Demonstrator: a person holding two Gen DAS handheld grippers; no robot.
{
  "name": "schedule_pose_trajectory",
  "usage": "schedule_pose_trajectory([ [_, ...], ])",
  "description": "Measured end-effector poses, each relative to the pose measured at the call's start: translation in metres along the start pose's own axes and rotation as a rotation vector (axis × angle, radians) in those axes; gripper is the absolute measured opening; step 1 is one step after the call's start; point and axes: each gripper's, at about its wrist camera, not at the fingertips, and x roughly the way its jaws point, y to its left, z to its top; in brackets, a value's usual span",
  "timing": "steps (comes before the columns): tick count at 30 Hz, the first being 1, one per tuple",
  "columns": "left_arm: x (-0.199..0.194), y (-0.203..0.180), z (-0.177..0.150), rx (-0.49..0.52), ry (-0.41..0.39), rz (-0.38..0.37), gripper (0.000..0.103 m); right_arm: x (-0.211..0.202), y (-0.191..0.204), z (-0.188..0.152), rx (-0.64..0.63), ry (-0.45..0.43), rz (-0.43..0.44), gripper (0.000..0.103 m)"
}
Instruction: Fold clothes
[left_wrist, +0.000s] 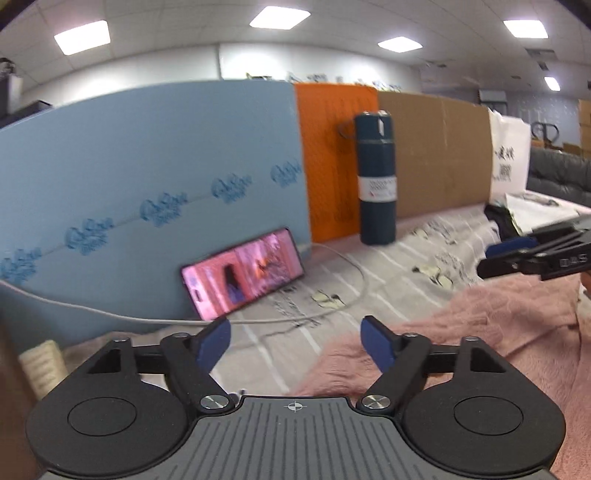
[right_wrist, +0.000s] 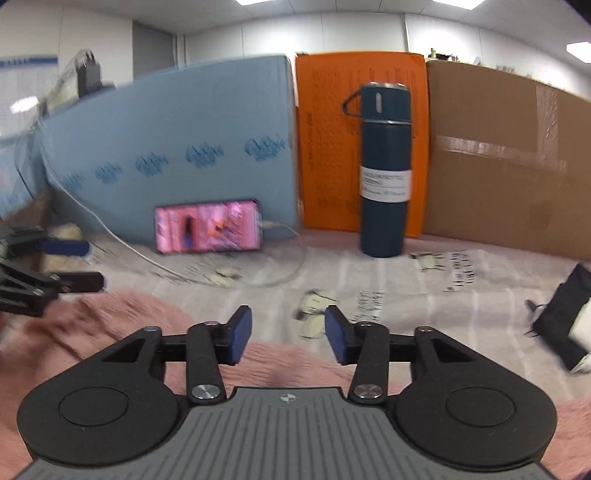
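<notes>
The left gripper tilts downward with jaws spread wide and empty above the near edge of a pink fuzzy garment lying on the patterned sheet. The right gripper, also angled down, hovers part-open and empty over the same garment. Behind stands a dark blue flask, its white label blurred beyond reading.

My left gripper stands wide with nothing between its pads. The pink sweater lies at four o'clock, my right gripper above it at three, the phone toward eleven, the flask at one.
</notes>
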Motion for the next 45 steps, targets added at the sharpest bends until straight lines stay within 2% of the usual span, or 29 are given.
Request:
schedule_pose_trajectory([
  [2, -0.007, 0.003, -0.004, -0.008, 0.009, 0.022, 0.089, 0.000, 0.001, 0.002, 0.099, 0.030, 0.110, 0.054],
  [4, -0.012, 0.006, -0.010, -0.022, 0.019, 0.033, 0.089, 0.012, 0.009, -0.004, 0.127, 0.090, 0.125, 0.054],
  [6, -0.018, 0.011, -0.018, -0.049, 0.027, 0.039, 0.089, 0.026, 0.019, -0.013, 0.107, 0.135, 0.075, 0.040],
  [7, -0.020, 0.013, -0.020, -0.058, 0.028, 0.044, 0.089, 0.030, 0.022, -0.016, 0.108, 0.149, 0.065, 0.019],
  [8, -0.021, 0.015, -0.023, -0.067, 0.029, 0.049, 0.089, 0.031, 0.023, -0.018, 0.126, 0.158, 0.080, 0.010],
  [12, -0.018, 0.023, -0.029, -0.076, 0.031, 0.097, 0.089, 0.012, 0.025, -0.011, 0.246, 0.103, 0.174, 0.008],
  [15, -0.006, 0.029, -0.034, -0.076, 0.067, 0.116, 0.089, -0.007, 0.031, -0.004, 0.246, 0.063, 0.177, 0.008],
  [19, 0.017, 0.037, -0.045, -0.097, 0.176, 0.173, 0.089, -0.007, 0.041, -0.008, 0.175, 0.110, 0.109, 0.008],
  [22, 0.015, 0.042, -0.047, -0.121, 0.168, 0.169, 0.089, 0.005, 0.047, -0.021, 0.122, 0.181, 0.059, 0.008],
  [25, 0.012, 0.040, -0.046, -0.113, 0.145, 0.171, 0.089, 0.013, 0.055, -0.033, 0.047, 0.194, -0.008, 0.011],
  [27, 0.008, 0.039, -0.046, -0.110, 0.123, 0.168, 0.089, 0.013, 0.061, -0.036, -0.005, 0.183, -0.035, 0.015],
  [28, 0.005, 0.040, -0.045, -0.114, 0.106, 0.166, 0.089, 0.011, 0.063, -0.035, -0.017, 0.175, -0.040, 0.022],
  [29, 0.002, 0.040, -0.045, -0.118, 0.087, 0.164, 0.089, 0.008, 0.064, -0.034, -0.020, 0.165, -0.041, 0.033],
  [33, -0.019, 0.044, -0.042, -0.131, -0.011, 0.139, 0.089, -0.020, 0.064, -0.030, -0.025, 0.065, -0.003, 0.065],
  [35, -0.031, 0.044, -0.038, -0.140, -0.050, 0.140, 0.092, -0.042, 0.068, -0.032, -0.078, 0.000, 0.016, 0.087],
  [36, -0.037, 0.043, -0.036, -0.142, -0.071, 0.145, 0.093, -0.055, 0.070, -0.034, -0.111, -0.036, 0.029, 0.090],
  [38, -0.053, 0.041, -0.035, -0.140, -0.128, 0.144, 0.098, -0.080, 0.073, -0.040, -0.180, -0.103, 0.057, 0.103],
  [41, -0.080, 0.035, -0.036, -0.120, -0.239, 0.109, 0.103, -0.115, 0.071, -0.055, -0.276, -0.163, 0.107, 0.103],
  [43, -0.097, 0.030, -0.041, -0.085, -0.301, 0.005, 0.103, -0.135, 0.064, -0.064, -0.297, -0.155, 0.159, 0.103],
  [45, -0.112, 0.023, -0.045, -0.035, -0.327, -0.109, 0.103, -0.151, 0.056, -0.073, -0.300, -0.121, 0.193, 0.103],
])
